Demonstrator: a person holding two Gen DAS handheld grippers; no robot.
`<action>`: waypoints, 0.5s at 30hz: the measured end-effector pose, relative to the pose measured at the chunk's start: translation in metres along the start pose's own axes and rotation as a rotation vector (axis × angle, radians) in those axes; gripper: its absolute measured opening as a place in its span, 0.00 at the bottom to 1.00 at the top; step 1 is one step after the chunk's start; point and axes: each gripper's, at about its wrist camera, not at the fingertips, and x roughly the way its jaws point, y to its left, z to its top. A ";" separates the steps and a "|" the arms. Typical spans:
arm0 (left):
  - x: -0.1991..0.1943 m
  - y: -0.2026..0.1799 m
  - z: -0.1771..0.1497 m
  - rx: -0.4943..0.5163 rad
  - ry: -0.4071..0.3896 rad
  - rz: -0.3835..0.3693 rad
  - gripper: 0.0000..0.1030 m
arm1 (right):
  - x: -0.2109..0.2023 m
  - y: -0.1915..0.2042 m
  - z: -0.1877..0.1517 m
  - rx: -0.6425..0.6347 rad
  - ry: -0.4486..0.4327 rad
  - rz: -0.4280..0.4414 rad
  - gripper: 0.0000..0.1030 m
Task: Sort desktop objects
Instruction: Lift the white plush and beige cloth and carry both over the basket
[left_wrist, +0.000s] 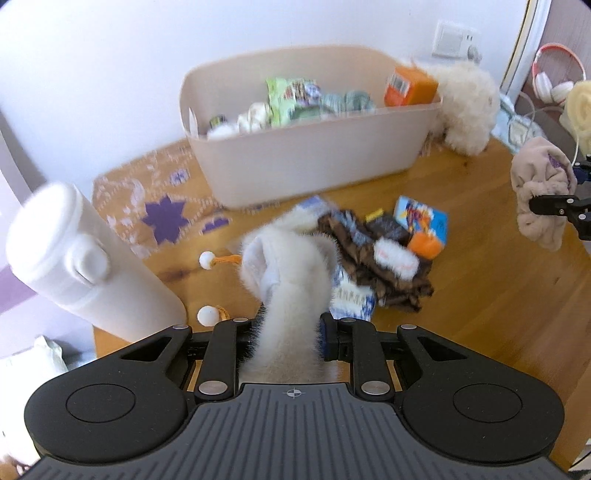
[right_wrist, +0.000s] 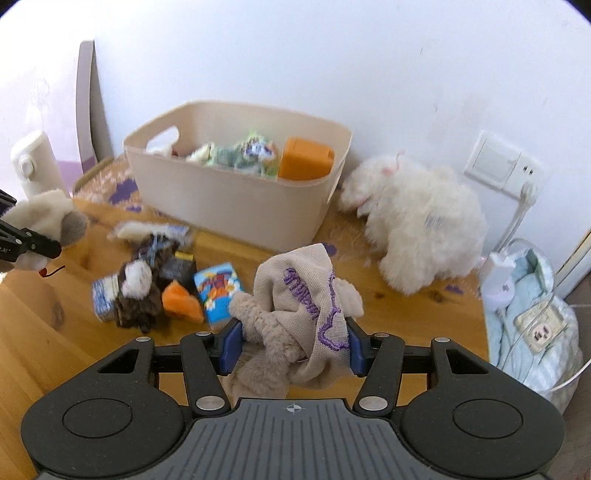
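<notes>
Fuzzy white sock (left_wrist: 291, 295) pinched, L gripper (left_wrist: 286, 334).

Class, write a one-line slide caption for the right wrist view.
Right gripper shut on a beige sock above the wooden table, storage bin behind.

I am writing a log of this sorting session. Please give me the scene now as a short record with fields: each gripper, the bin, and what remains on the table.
left gripper: shut on a white furry sock
right gripper: shut on a beige sock with purple lettering
bin: beige, by the wall, already holding packets and an orange box
left on the table: brown furry item, blue carton, orange piece
beside bin: white plush toy
</notes>
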 end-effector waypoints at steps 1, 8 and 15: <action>-0.005 0.001 0.003 -0.001 -0.015 0.002 0.22 | -0.004 -0.001 0.003 -0.001 -0.013 0.001 0.51; -0.042 0.010 0.042 -0.008 -0.133 0.026 0.22 | -0.030 -0.012 0.036 0.015 -0.120 0.019 0.51; -0.060 0.015 0.086 0.022 -0.216 0.077 0.23 | -0.041 -0.014 0.073 -0.002 -0.204 0.014 0.52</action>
